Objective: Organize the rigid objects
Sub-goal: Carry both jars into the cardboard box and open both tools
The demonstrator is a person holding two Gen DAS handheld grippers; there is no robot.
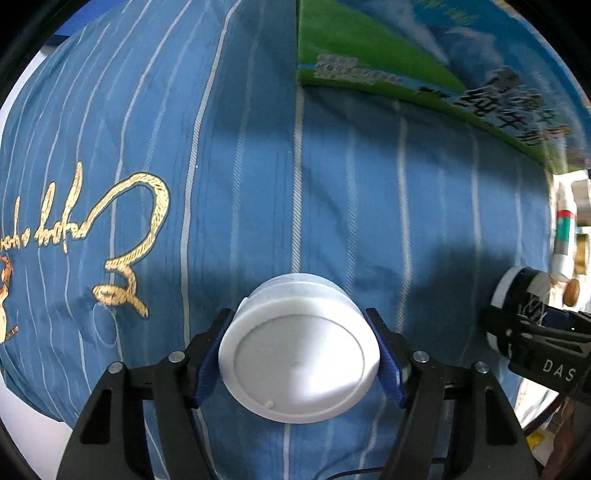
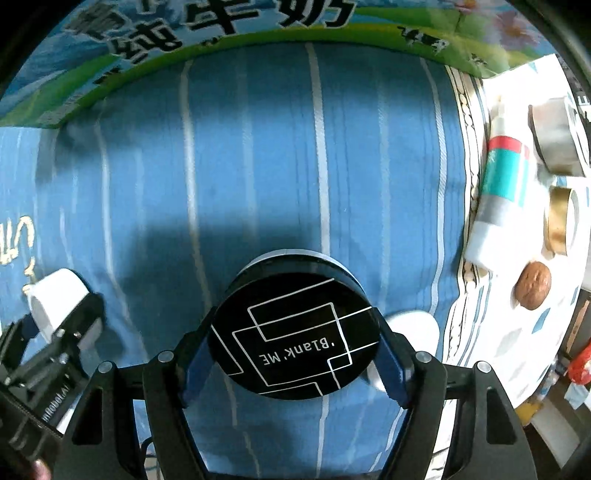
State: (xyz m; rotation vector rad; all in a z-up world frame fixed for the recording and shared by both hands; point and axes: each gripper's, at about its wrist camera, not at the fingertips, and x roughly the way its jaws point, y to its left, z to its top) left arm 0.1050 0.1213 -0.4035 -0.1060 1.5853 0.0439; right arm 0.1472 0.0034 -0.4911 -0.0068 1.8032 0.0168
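Observation:
A white round jar (image 1: 299,354) with a flat white lid hangs over a blue striped cloth (image 1: 332,184), and my left gripper (image 1: 297,332) is shut on its sides with the blue pads. My right gripper (image 2: 293,317) is shut on a jar with a black lid (image 2: 295,339) that bears white lines and the words "Blank ME". Both grippers point down at the cloth. In the left wrist view the right gripper (image 1: 517,321) and its black jar (image 1: 524,291) are at the right edge. In the right wrist view the left gripper (image 2: 62,317) and the white jar (image 2: 55,299) are at the lower left.
A green and blue milk carton box (image 2: 221,29) stands along the far edge of the cloth. On a patterned cloth to the right lie a tube with teal and red bands (image 2: 506,177), a grey tape roll (image 2: 554,136), a gold tape roll (image 2: 561,218) and a walnut (image 2: 533,290).

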